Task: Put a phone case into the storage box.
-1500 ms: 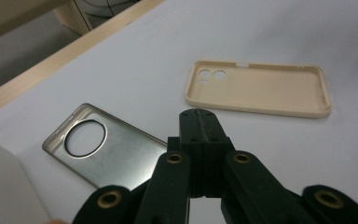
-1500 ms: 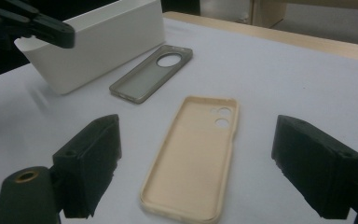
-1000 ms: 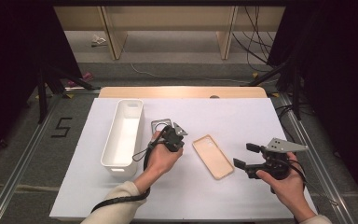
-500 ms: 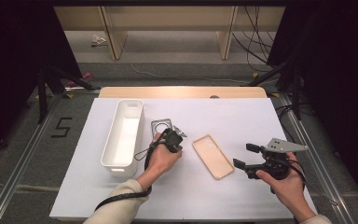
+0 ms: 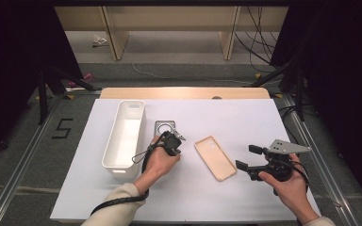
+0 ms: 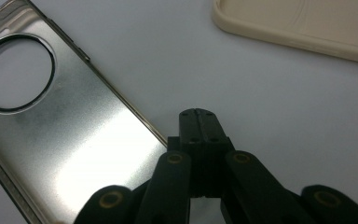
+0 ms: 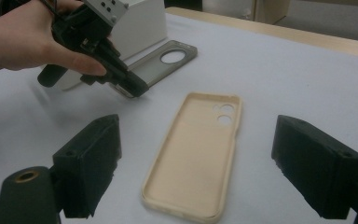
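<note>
The left hand-held gripper (image 6: pixel 199 116), jaws pressed together, is sitting just beside the grey phone case (image 6: pixel 60 135); the right hand-held gripper (image 7: pixel 196 163) is gaping apart, framing the beige case (image 7: pixel 196 163) on the bench (image 5: pixel 264 122).

Bin (image 5: pixel 124 136) left; metal case (image 5: pixel 164 127) beside it; soft case (image 5: pixel 215 157) right.

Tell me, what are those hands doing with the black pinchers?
A person holds two grippers over a white table. The left gripper, jaws shut, touches the edge of a silvery grey phone case with a round hole. The right gripper waits open beside a beige rubbery phone case. A long white plastic bin stands nearby.
</note>
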`<state>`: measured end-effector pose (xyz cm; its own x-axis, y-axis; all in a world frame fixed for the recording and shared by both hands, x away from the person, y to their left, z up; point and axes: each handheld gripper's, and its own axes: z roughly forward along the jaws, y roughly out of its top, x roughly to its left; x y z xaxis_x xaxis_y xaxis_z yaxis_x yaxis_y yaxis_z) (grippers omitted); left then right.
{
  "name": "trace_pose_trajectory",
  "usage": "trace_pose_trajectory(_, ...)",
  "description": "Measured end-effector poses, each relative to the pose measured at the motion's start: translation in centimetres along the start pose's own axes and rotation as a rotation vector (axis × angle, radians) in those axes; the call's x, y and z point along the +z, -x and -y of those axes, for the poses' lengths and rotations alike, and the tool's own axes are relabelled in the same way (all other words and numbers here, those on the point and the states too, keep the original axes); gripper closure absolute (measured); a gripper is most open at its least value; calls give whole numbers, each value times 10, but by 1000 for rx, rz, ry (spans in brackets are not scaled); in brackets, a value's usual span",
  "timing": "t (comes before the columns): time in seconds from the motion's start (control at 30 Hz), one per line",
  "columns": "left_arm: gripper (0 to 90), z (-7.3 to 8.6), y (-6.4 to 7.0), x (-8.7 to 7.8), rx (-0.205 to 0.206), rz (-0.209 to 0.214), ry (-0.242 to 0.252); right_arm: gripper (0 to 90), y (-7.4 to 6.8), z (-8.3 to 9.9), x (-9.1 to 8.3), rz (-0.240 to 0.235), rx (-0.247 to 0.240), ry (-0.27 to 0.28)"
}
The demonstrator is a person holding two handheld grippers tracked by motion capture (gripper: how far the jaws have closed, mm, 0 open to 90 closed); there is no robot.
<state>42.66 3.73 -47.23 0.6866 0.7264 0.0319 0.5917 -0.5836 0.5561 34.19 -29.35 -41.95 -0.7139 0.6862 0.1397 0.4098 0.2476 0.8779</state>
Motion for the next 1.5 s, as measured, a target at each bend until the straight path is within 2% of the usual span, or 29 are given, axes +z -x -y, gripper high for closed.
trace_pose_trajectory(0.17,890,0,0,-1,-4,5,8,167,0,0,0,1,-1,1)
trace_pose_trajectory(0.23,829,-1,0,-4,0,10,14,167,0,0,0,0,0,-1)
trace_pose_trajectory(0.27,829,-2,1,-6,7,12,15,167,0,0,0,0,0,-1)
trace_pose_trajectory(0.37,725,-10,0,-19,55,-13,32,167,0,0,0,-1,-1,-1)
trace_pose_trajectory(0.47,549,-19,-2,-36,146,-43,-33,167,0,0,1,-2,3,-5)
trace_pose_trajectory(0.53,467,-24,-3,-45,228,-83,-50,167,0,1,1,-1,1,-9)
trace_pose_trajectory(0.57,421,-26,-4,-49,287,-109,-72,167,0,0,1,0,0,-8)
trace_pose_trajectory(0.6,379,-27,-6,-52,319,-125,-72,167,0,0,1,0,-2,-7)
trace_pose_trajectory(0.63,351,-29,-8,-54,363,-132,-83,167,0,0,1,0,-1,-7)
trace_pose_trajectory(0.73,257,-28,-15,-56,444,-139,-126,167,0,0,1,1,5,-6)
trace_pose_trajectory(0.8,226,-25,-19,-54,479,-129,-161,167,1,1,1,2,6,-8)
trace_pose_trajectory(0.83,215,-24,-20,-53,499,-127,-169,167,1,0,1,2,6,-7)
trace_pose_trajectory(0.9,211,-21,-20,-51,507,-122,-184,167,1,0,0,3,7,-7)
trace_pose_trajectory(1.07,225,-16,-18,-43,602,-92,-229,167,1,1,1,4,9,-8)
trace_pose_trajectory(1.23,254,-16,-15,-38,702,-87,-268,167,1,1,0,5,9,-8)
trace_pose_trajectory(1.3,257,-15,-15,-35,710,-76,-285,167,1,1,0,4,9,-8)
trace_pose_trajectory(1.33,260,-15,-16,-34,733,-84,-294,167,1,1,0,4,8,-7)
trace_pose_trajectory(1.37,265,-14,-15,-33,731,-83,-299,167,1,1,0,4,9,-6)
trace_pose_trajectory(1.5,276,-13,-15,-29,768,-89,-316,167,2,1,0,5,11,-5)
